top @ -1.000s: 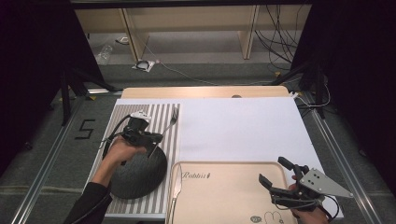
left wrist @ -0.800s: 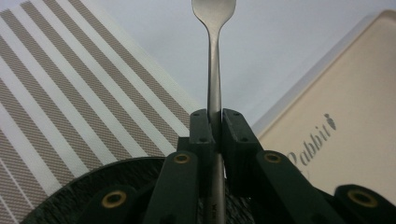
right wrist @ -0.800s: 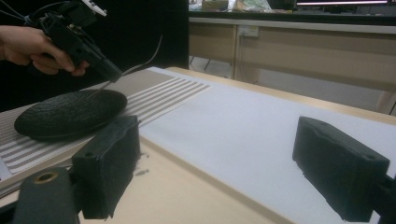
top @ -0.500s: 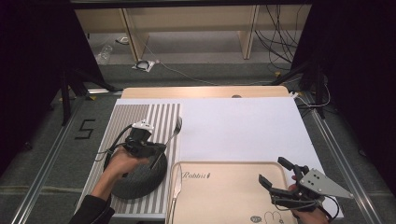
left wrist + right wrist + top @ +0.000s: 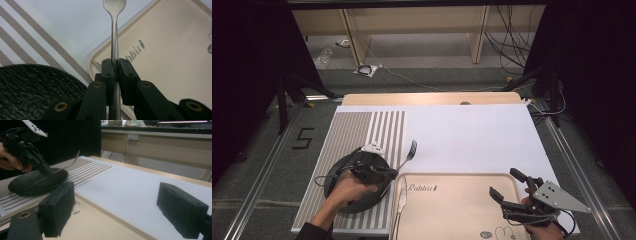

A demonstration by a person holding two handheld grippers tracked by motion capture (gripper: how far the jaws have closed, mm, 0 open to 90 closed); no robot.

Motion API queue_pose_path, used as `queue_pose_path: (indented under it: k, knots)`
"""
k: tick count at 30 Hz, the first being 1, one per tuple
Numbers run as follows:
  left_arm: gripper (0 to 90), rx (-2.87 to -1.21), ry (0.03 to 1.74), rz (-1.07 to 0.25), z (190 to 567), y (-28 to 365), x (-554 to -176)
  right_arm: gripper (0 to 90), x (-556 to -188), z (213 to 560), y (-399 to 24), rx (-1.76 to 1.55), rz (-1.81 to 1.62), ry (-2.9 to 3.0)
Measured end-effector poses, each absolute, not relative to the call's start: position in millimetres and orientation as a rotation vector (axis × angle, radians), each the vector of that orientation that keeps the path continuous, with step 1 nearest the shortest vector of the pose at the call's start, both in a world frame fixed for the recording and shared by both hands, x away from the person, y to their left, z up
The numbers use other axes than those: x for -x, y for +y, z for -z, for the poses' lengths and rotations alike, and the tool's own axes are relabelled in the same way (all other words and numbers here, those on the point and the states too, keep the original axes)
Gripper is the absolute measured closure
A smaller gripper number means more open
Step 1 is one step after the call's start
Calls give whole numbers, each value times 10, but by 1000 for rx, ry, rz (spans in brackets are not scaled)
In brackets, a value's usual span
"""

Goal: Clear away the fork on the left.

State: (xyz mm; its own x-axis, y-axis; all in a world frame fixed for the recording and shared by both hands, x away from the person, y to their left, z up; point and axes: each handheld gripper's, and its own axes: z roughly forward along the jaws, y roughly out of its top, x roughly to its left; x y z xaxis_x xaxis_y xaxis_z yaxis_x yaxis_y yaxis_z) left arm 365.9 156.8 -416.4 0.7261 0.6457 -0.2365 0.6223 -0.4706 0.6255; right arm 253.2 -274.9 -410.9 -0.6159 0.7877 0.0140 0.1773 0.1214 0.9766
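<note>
I am clamping my left claw (image 5: 113, 67) tight on the fork (image 5: 114, 37), its long axis running straight out ahead, tines past the tray's (image 5: 452, 210) corner; knife (image 5: 399, 207) just below. My right claw (image 5: 507, 192) is gaping empty.

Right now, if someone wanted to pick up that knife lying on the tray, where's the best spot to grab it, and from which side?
Grip the knife by its handle, coming straight down from above. It lies flat along the left edge of the tray, so only its narrow sides offer the jaws a hold. The tray's raised rim sits close beside it, so jaws probably need careful placing.
</note>
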Motion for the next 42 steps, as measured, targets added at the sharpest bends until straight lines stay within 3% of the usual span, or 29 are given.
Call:
queue_pose_path:
  k: [18, 42]
  knots:
    - [826, -2202, 941, -3, 4171, 1323, -3358, 159, -2533, 4113, -2736, -922, -1529, 1880]
    - [826, -2337, 842, 109, 4333, 915, -2981, 159, -2529, 4112, -2735, -921, -1529, 1880]
